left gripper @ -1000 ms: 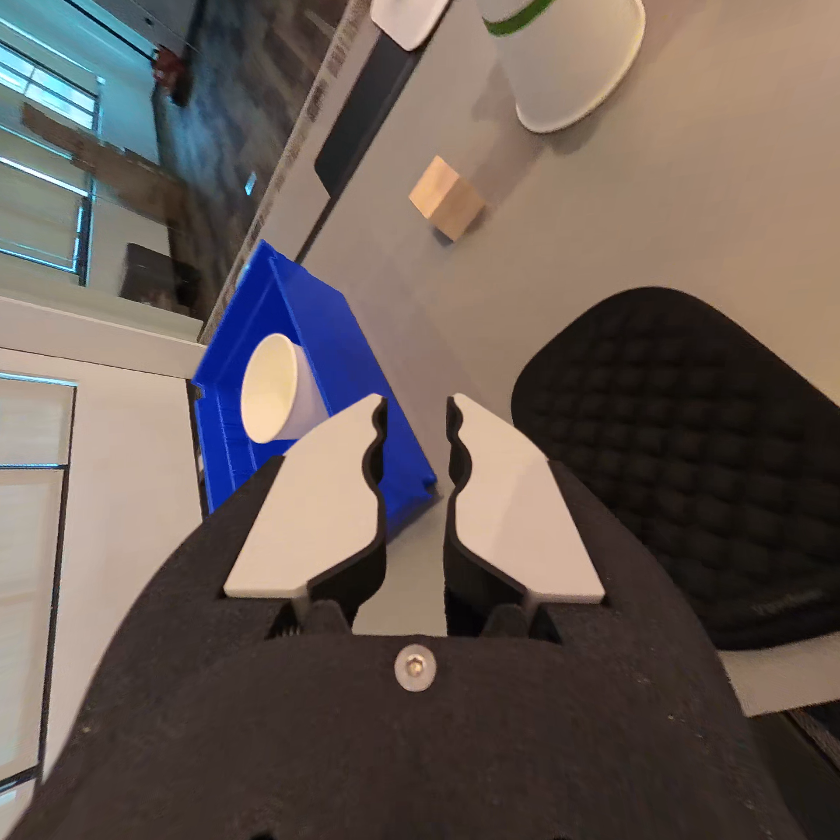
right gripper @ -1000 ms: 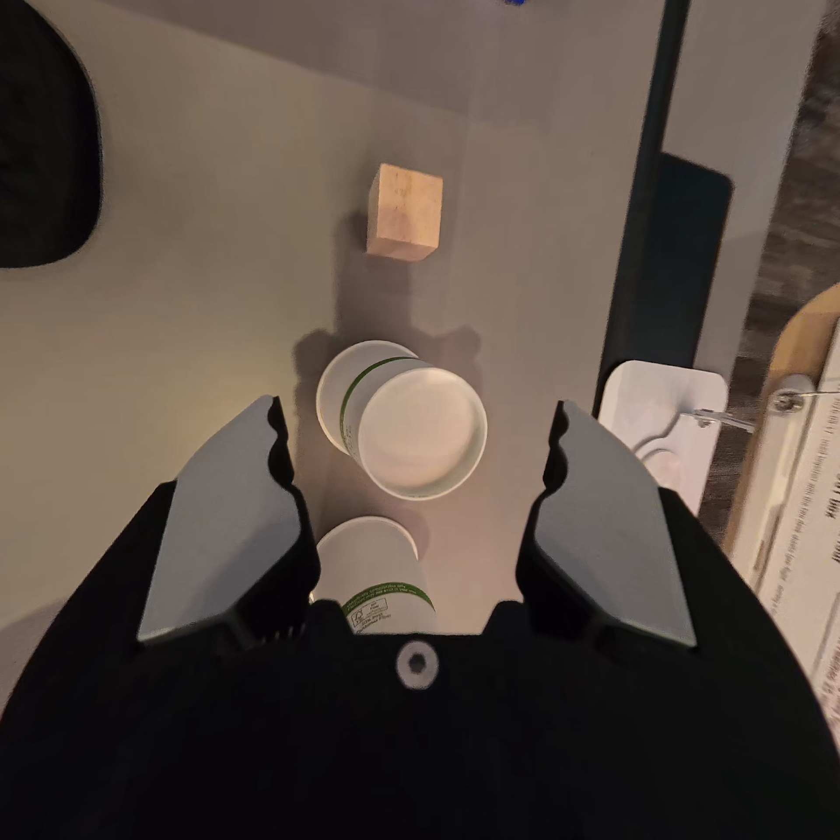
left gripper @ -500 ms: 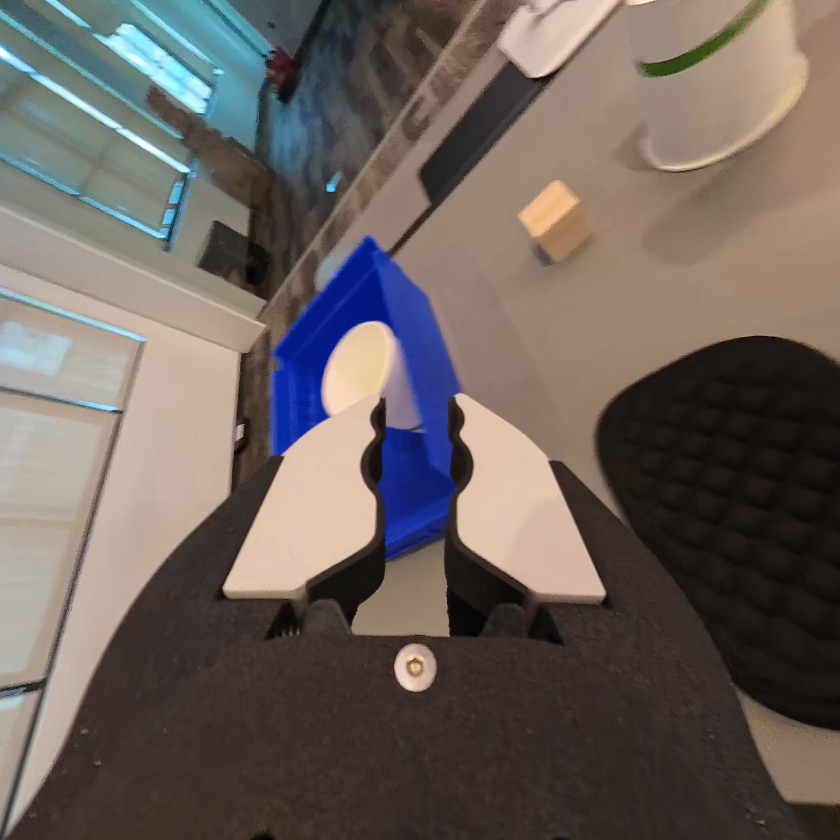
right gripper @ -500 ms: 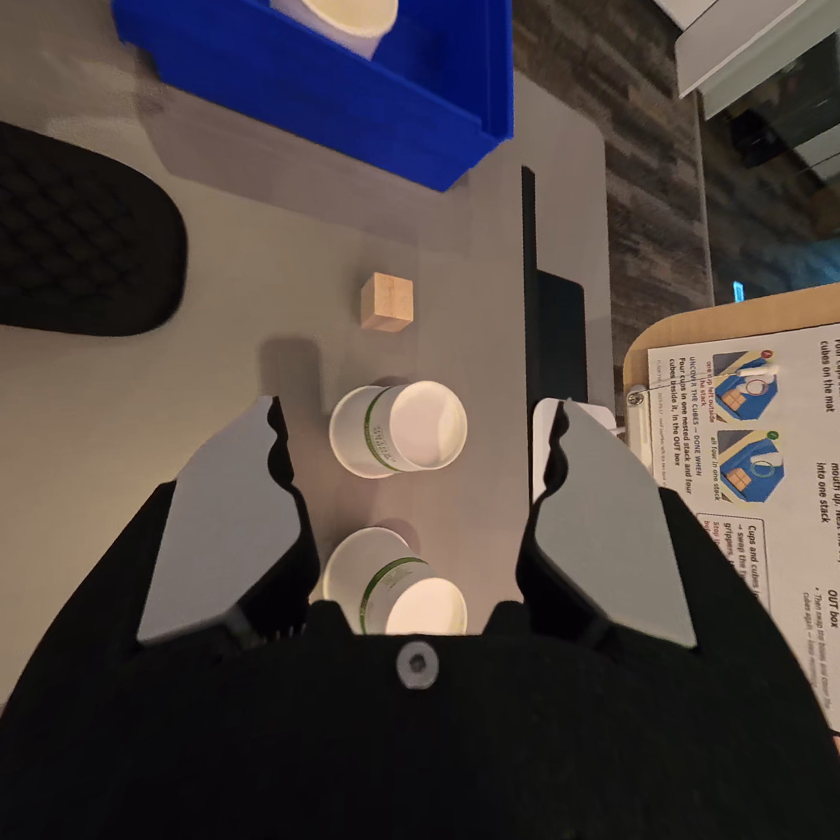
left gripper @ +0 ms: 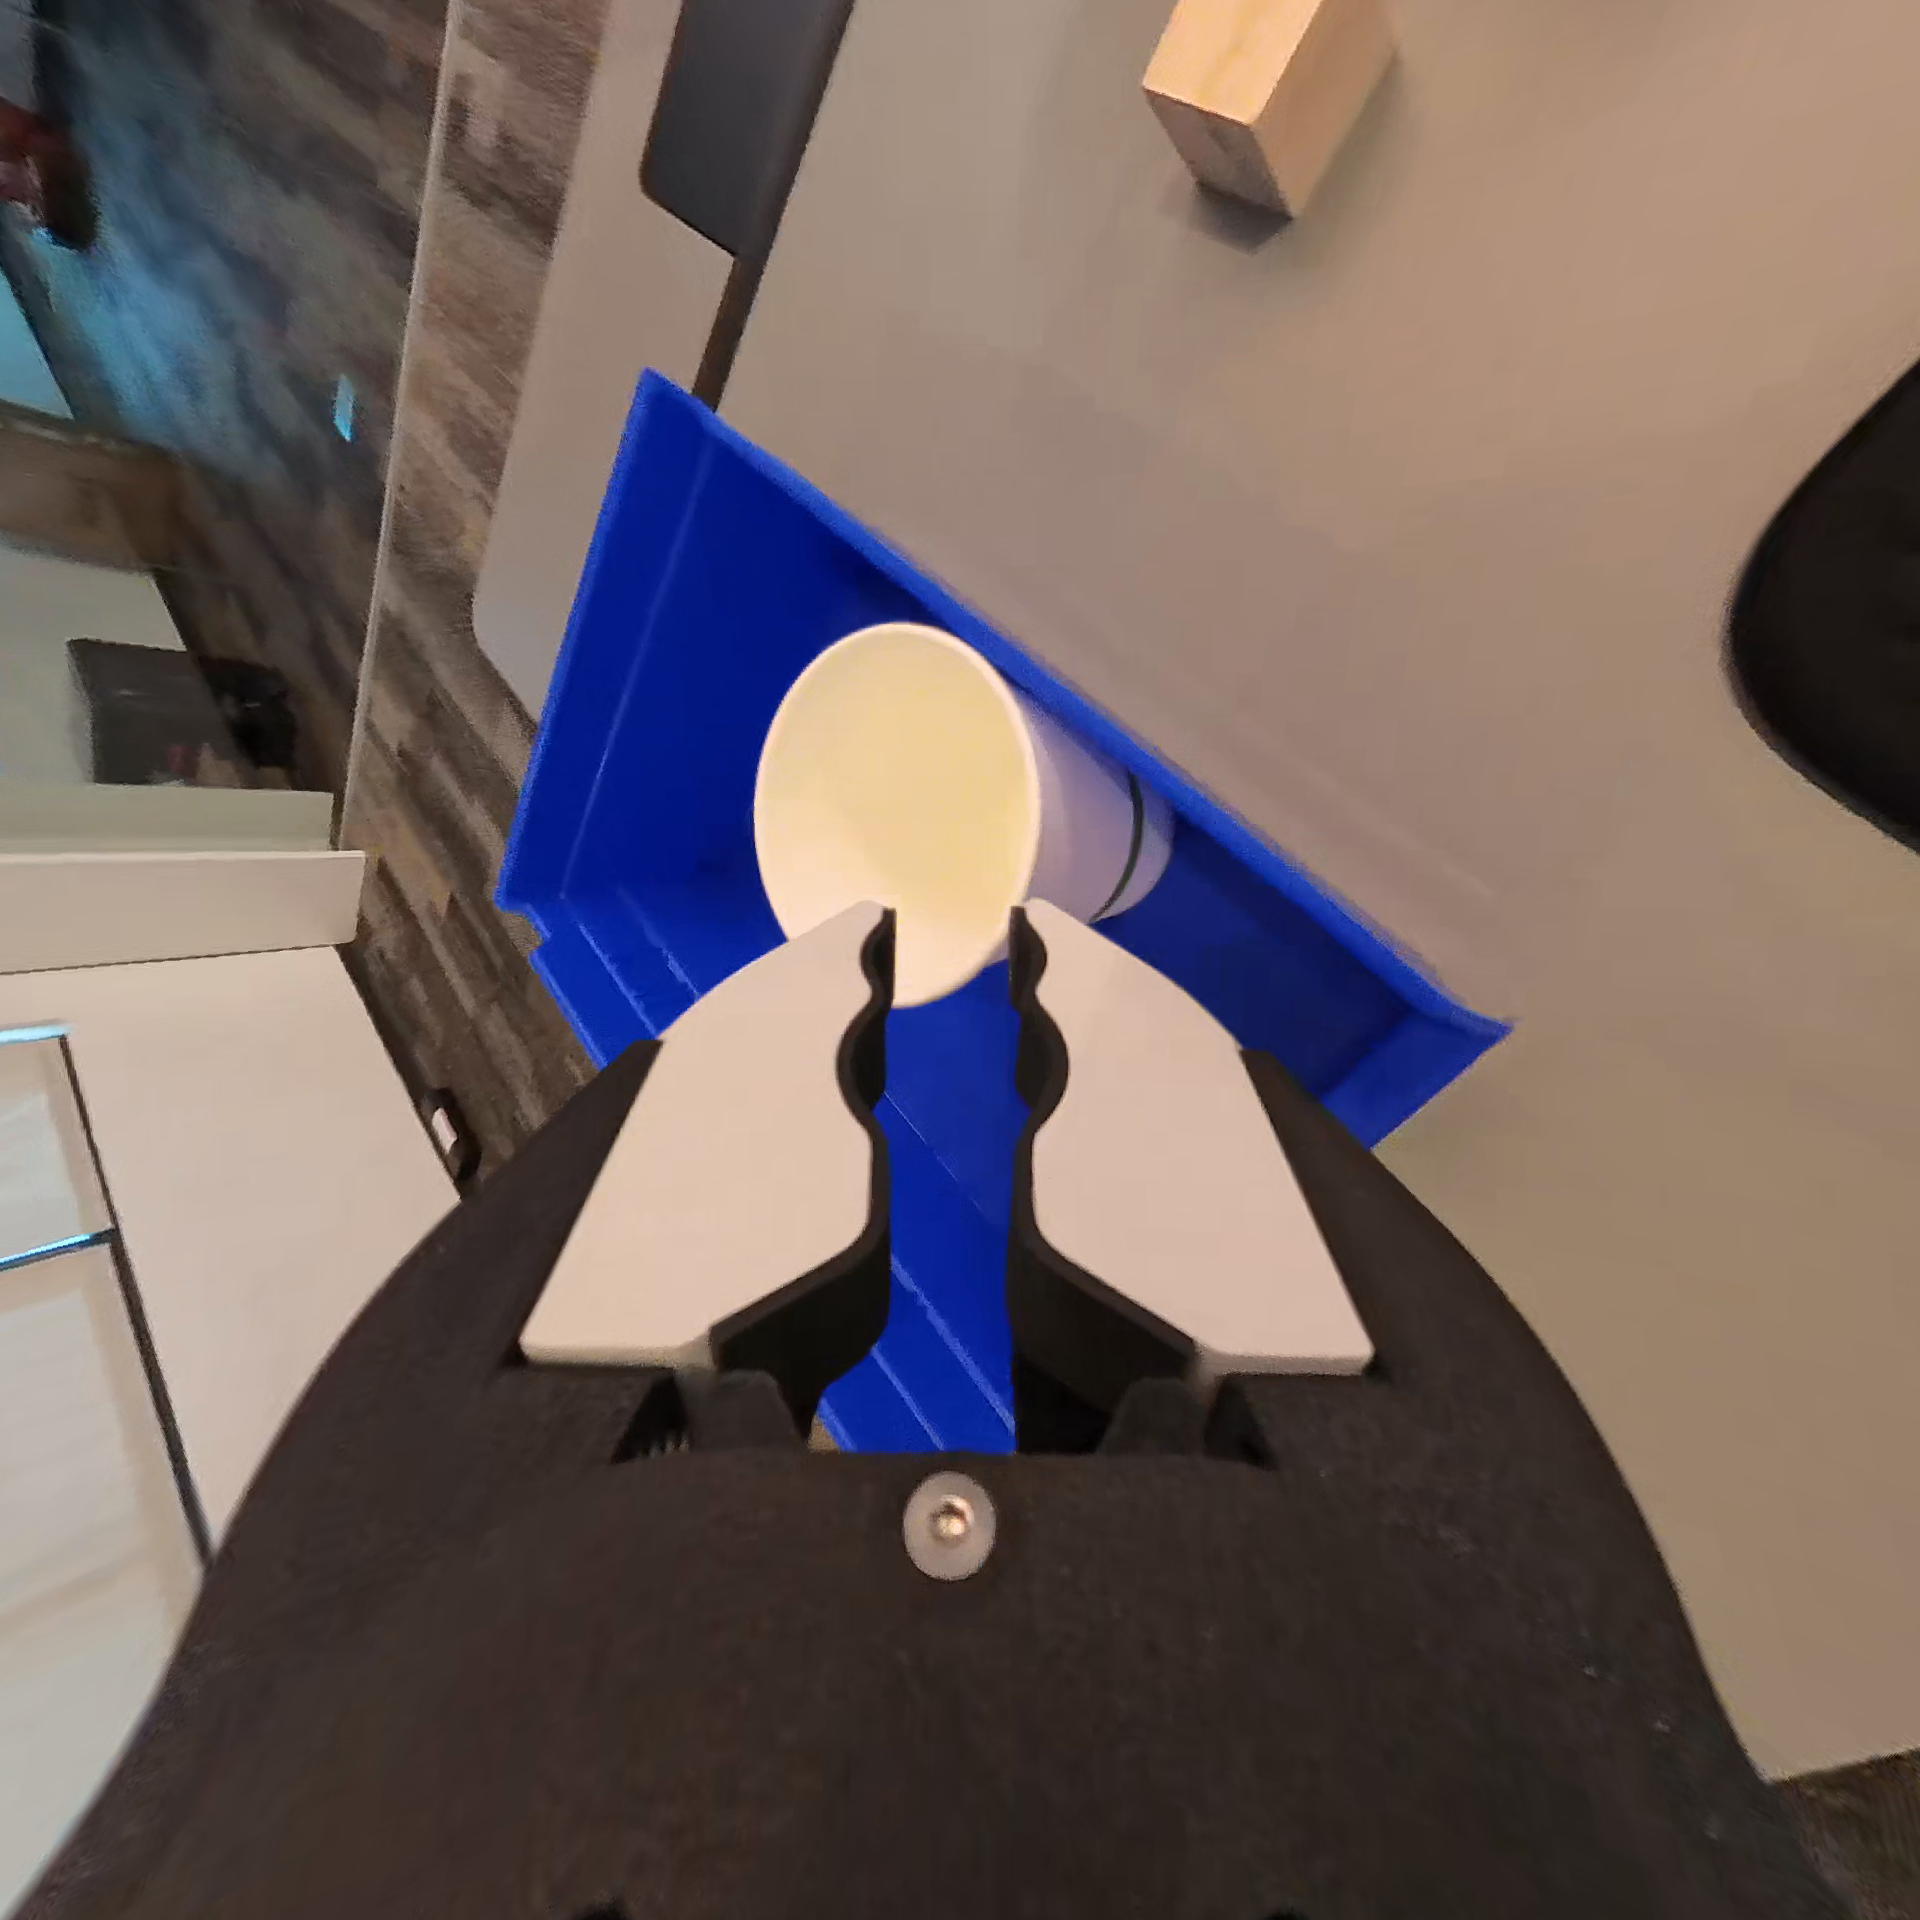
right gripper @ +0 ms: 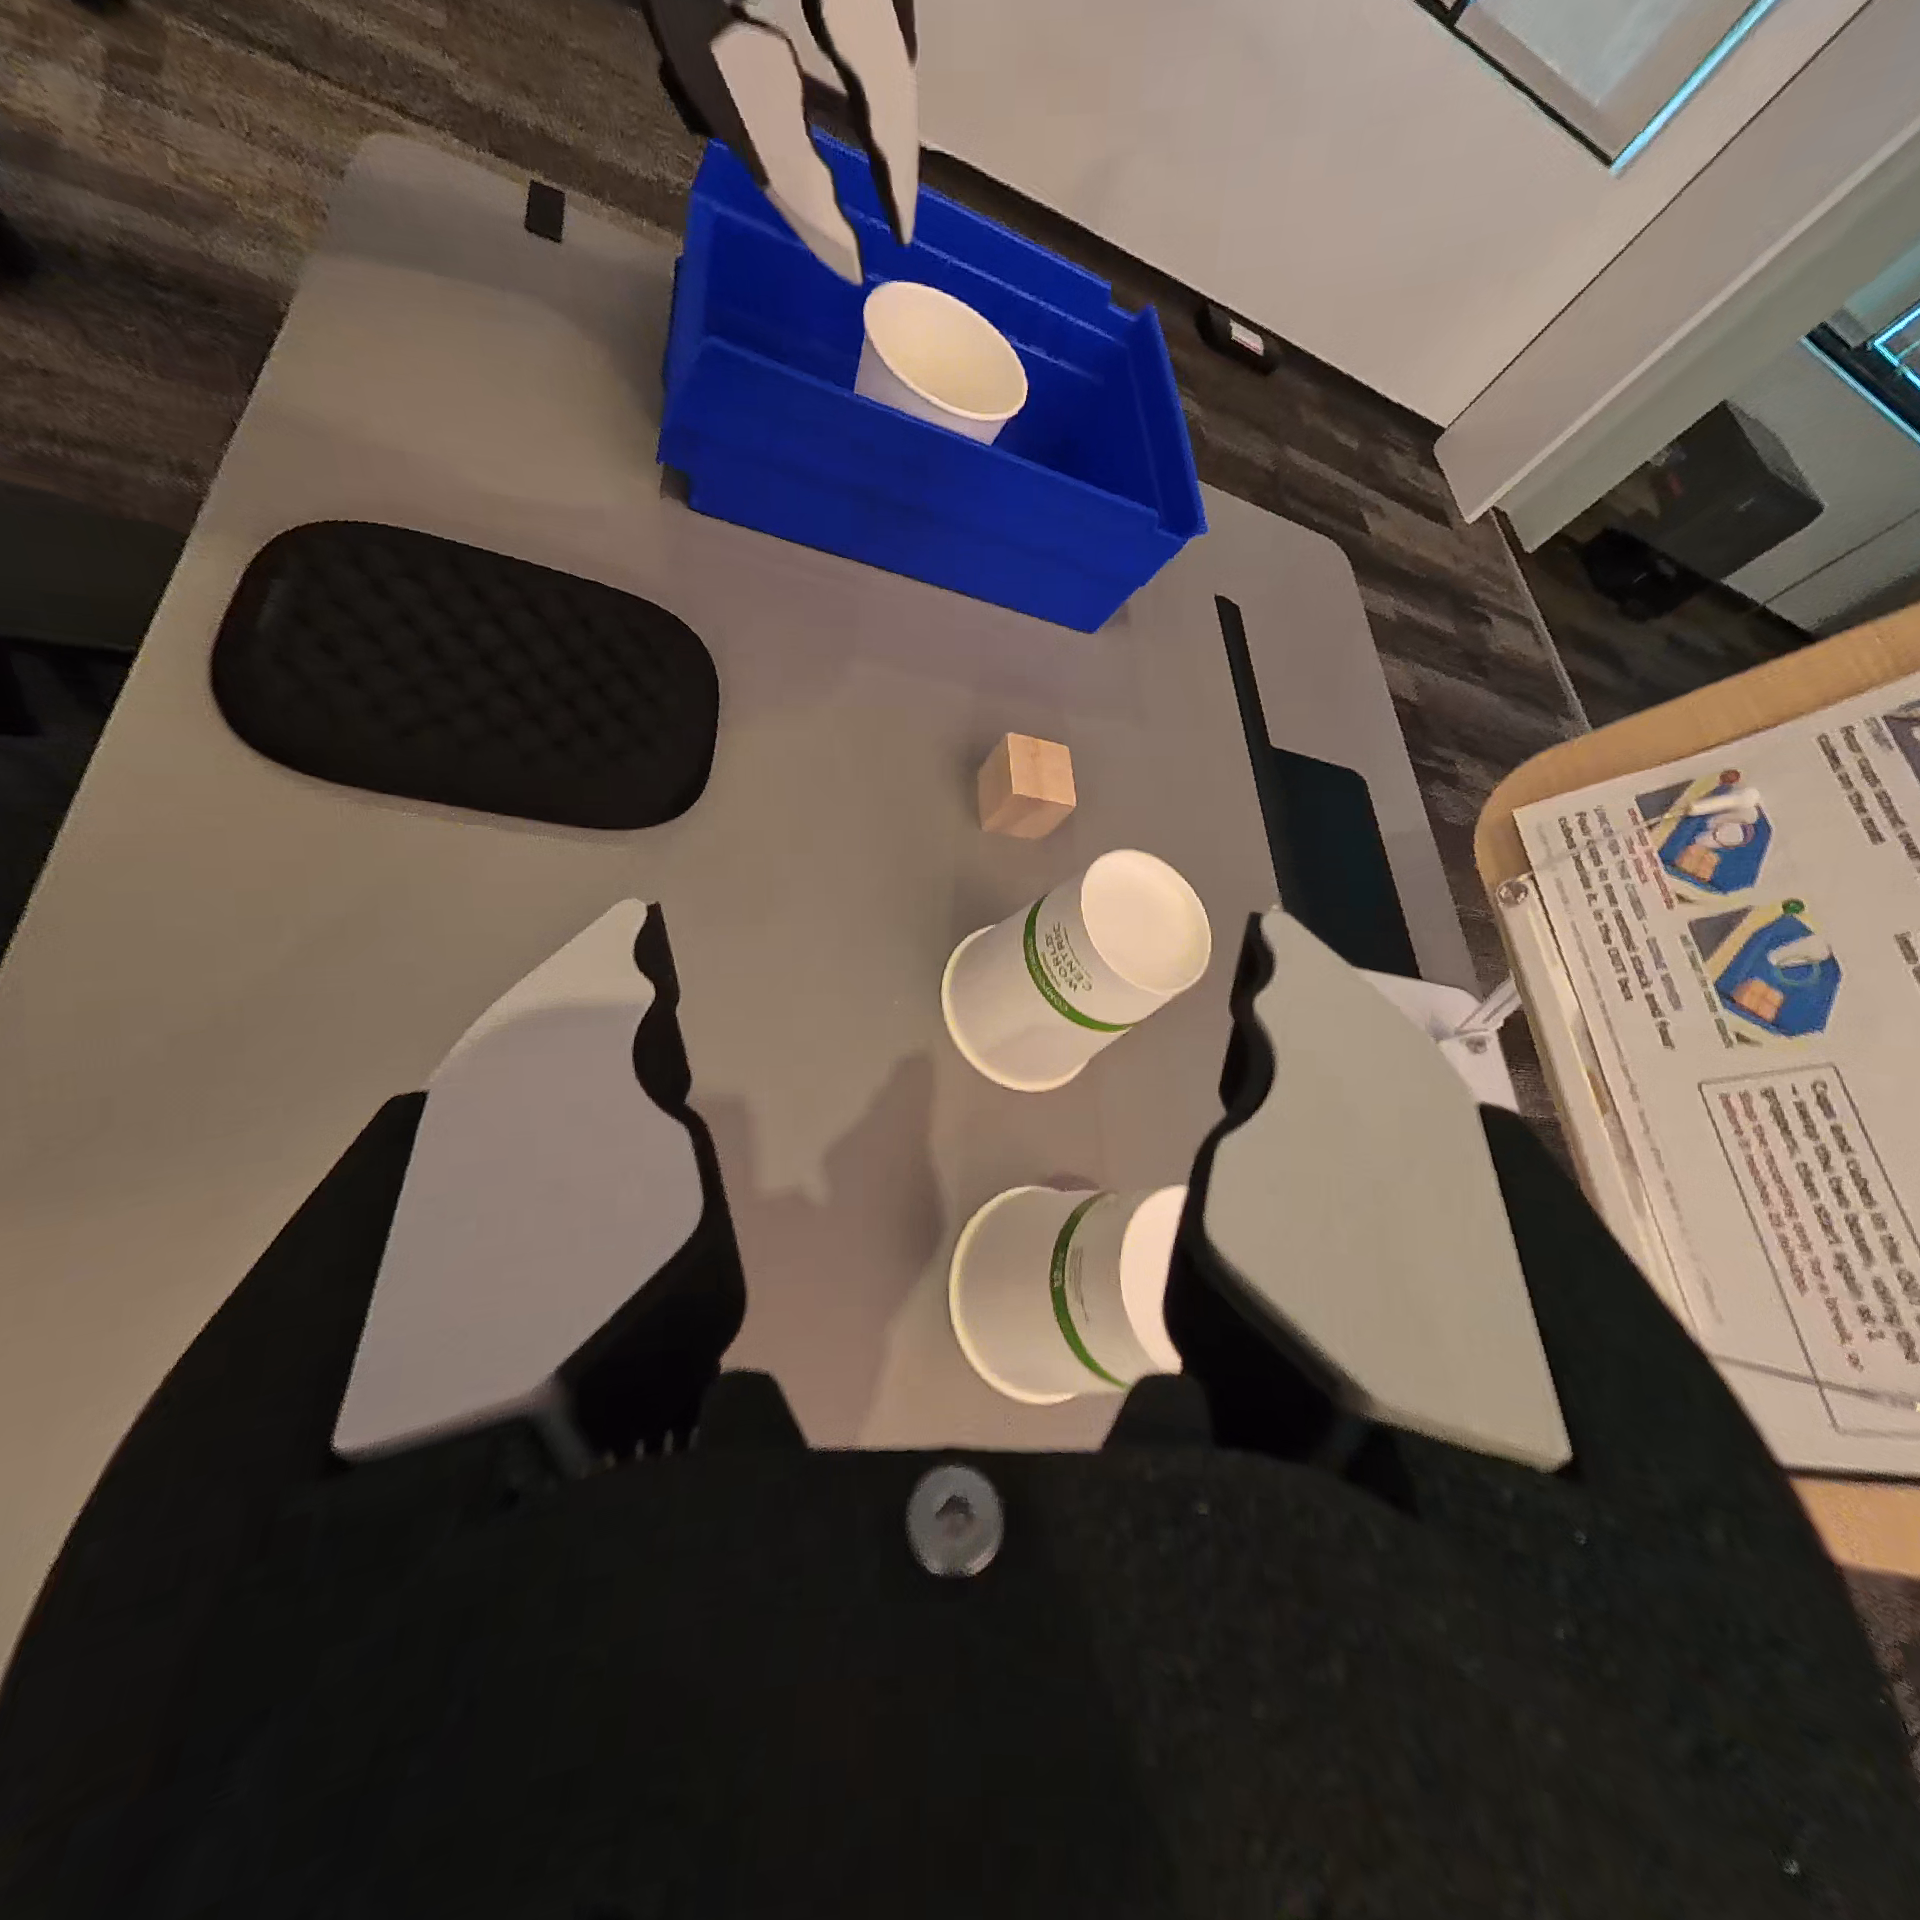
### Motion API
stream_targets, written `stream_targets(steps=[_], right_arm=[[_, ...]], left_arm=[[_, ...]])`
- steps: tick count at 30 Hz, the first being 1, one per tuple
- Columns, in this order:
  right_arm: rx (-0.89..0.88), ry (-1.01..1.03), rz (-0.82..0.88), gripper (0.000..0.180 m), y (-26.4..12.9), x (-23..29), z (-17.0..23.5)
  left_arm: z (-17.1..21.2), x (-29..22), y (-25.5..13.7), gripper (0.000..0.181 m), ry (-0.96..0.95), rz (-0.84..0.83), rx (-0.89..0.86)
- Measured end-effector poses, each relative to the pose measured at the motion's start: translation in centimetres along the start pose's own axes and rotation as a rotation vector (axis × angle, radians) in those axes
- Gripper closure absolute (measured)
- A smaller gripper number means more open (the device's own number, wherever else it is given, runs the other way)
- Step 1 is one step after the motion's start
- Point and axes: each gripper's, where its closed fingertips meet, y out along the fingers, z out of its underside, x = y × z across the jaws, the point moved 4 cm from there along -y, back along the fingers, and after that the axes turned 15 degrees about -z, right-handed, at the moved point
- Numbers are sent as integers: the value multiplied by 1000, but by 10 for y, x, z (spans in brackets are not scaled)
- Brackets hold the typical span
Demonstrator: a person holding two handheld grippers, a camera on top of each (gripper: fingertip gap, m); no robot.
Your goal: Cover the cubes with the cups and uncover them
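Observation:
A white paper cup (left gripper: pixel 899 821) stands mouth up in the blue bin (left gripper: pixel 665 644). My left gripper (left gripper: pixel 951 920) hovers just above the cup's rim, narrowly open and empty. In the right wrist view that cup (right gripper: pixel 940 364), the bin (right gripper: pixel 935 520) and the left gripper (right gripper: pixel 878 249) show at the far end of the table. Two green-banded cups stand upside down on the grey table, one farther (right gripper: pixel 1075 966) and one nearer (right gripper: pixel 1060 1299). What is under them is hidden. A bare wooden cube (right gripper: pixel 1023 784) lies beyond them; it also shows in the left wrist view (left gripper: pixel 1262 104). My right gripper (right gripper: pixel 954 920) is wide open and empty, held high above them.
A black quilted mat (right gripper: pixel 468 675) lies on the left of the table; its edge shows in the left wrist view (left gripper: pixel 1849 675). A black slot and pad (right gripper: pixel 1309 831) run along the right table edge. A printed sheet (right gripper: pixel 1714 987) lies on a wooden surface to the right.
My right gripper has lifted and pulled back from over the upside-down cups, still wide open. My left gripper has moved over the bin to the cup's rim, its gap unchanged.

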Motion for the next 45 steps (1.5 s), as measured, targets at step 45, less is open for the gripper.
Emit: stream_targets(steps=[45], right_arm=[[-235, -26, -23, 89, 25, -17, 2]], left_arm=[[-104, -9, -105, 181, -393, 17, -635]])
